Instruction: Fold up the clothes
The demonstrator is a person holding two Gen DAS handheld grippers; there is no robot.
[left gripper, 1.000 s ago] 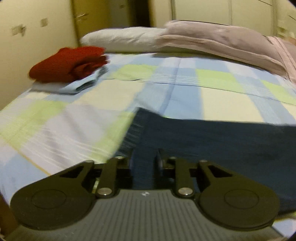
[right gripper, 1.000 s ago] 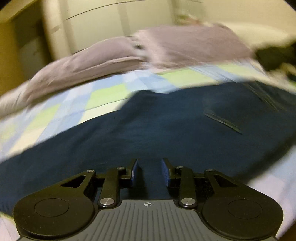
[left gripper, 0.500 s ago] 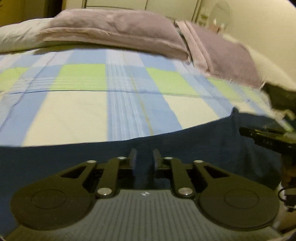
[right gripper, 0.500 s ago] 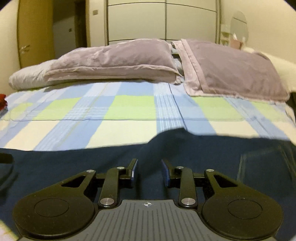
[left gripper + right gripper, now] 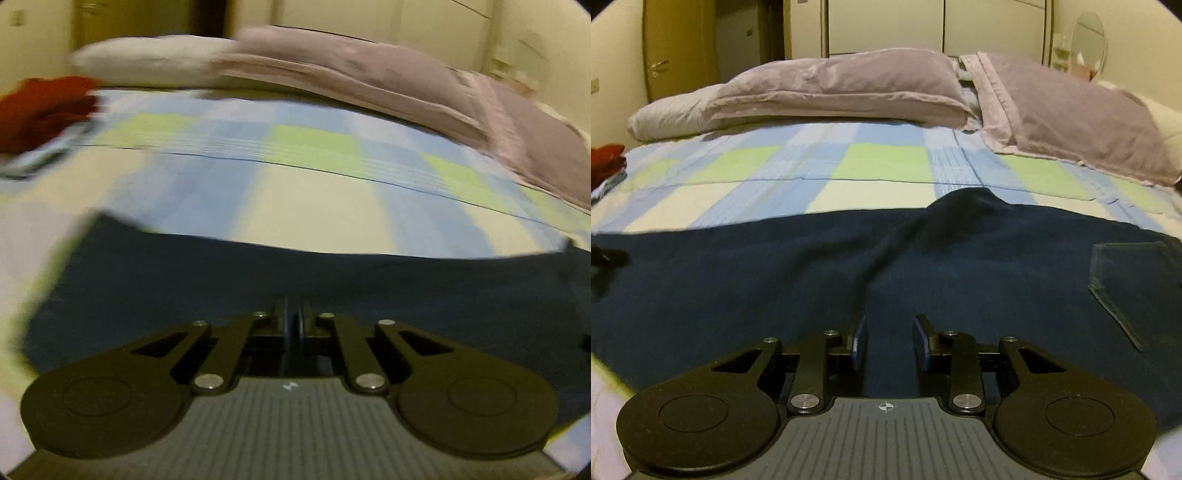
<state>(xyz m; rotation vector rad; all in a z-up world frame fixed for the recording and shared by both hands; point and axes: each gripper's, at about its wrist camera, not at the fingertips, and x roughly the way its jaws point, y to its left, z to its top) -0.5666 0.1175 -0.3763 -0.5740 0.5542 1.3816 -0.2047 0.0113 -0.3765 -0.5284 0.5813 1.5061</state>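
Observation:
Dark blue jeans [image 5: 738,280] lie spread across the near part of a plaid bed, with a back pocket [image 5: 1137,273] at the right. In the left wrist view, which is blurred, the jeans [image 5: 332,280] fill the band ahead of my left gripper [image 5: 292,314]. Its jaws are closing to a thin slit with denim pinched in it. My right gripper [image 5: 889,332] holds a thicker fold of the jeans between its blue pads. A raised crease runs from this fold to a bump at the far edge.
The bed sheet [image 5: 886,162] is checked in blue, green and cream. Two mauve pillows [image 5: 849,85] [image 5: 1071,110] lie at the head. A folded red garment [image 5: 40,107] rests on other folded clothes at the far left. Cupboards and a door stand behind.
The left view swung right, then back left, and its jaws narrowed on the denim. The right view rolled level and then stayed put, its jaws unchanged. The jeans now lie flatter across the bed.

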